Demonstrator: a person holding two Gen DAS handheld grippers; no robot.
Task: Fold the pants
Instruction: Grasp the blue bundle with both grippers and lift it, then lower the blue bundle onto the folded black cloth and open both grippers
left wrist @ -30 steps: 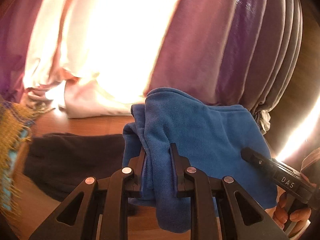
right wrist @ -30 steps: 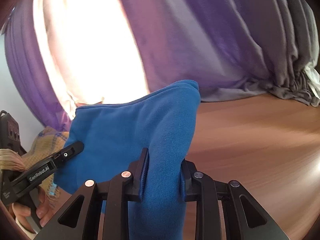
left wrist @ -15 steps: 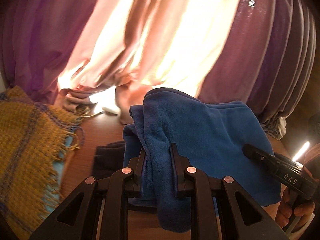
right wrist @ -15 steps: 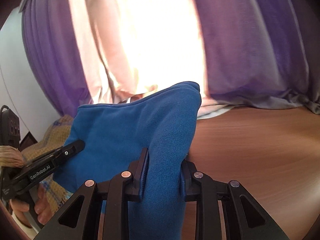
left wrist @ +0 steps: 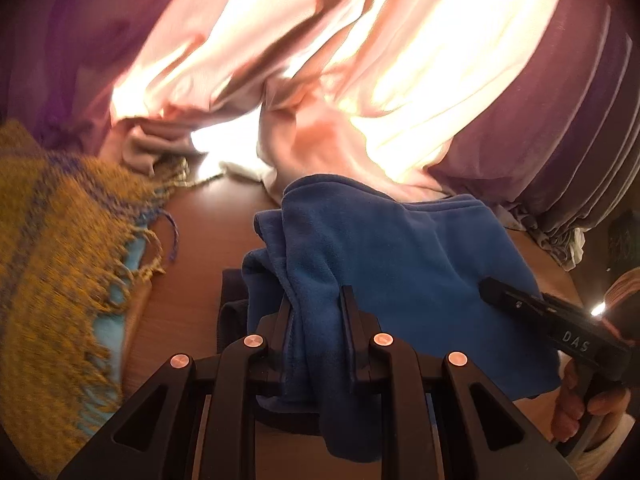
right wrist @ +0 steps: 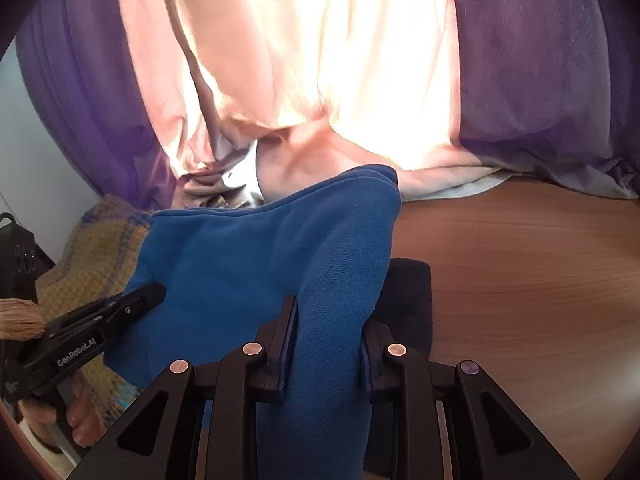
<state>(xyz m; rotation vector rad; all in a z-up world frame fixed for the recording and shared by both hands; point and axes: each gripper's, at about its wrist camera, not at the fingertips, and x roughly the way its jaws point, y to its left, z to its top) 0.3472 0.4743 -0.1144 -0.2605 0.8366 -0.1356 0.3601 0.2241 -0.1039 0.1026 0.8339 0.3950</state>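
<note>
Blue fleece fills the near field: the pants [left wrist: 392, 272] hang bunched between both grippers, already doubled into a thick bundle and held clear of the wooden table [right wrist: 520, 280]. The left gripper [left wrist: 314, 320] has its jaws drawn nearly together, pinching a gathered edge of the fleece, and the right gripper [right wrist: 328, 332] stands likewise narrow, clamped on the other end of the same fold. In each wrist view the opposite tool shows at the far side of the pants, with a hand wrapped round its handle.

Just beneath the pants, lying flat on the table, is a dark folded garment [right wrist: 408, 300]. Left of the pants a mustard fringed blanket [left wrist: 60, 264] rests on the table edge. Beyond the pants, pink and purple curtains [left wrist: 360, 80] pool onto the tabletop.

My reading is that the folding itself is largely done and the carry to a resting place is in hand, perhaps onto the dark garment. The next move calls for lowering both ends level together, so the layers stay square, and parting the jaws only once the bundle rests fully supported.
</note>
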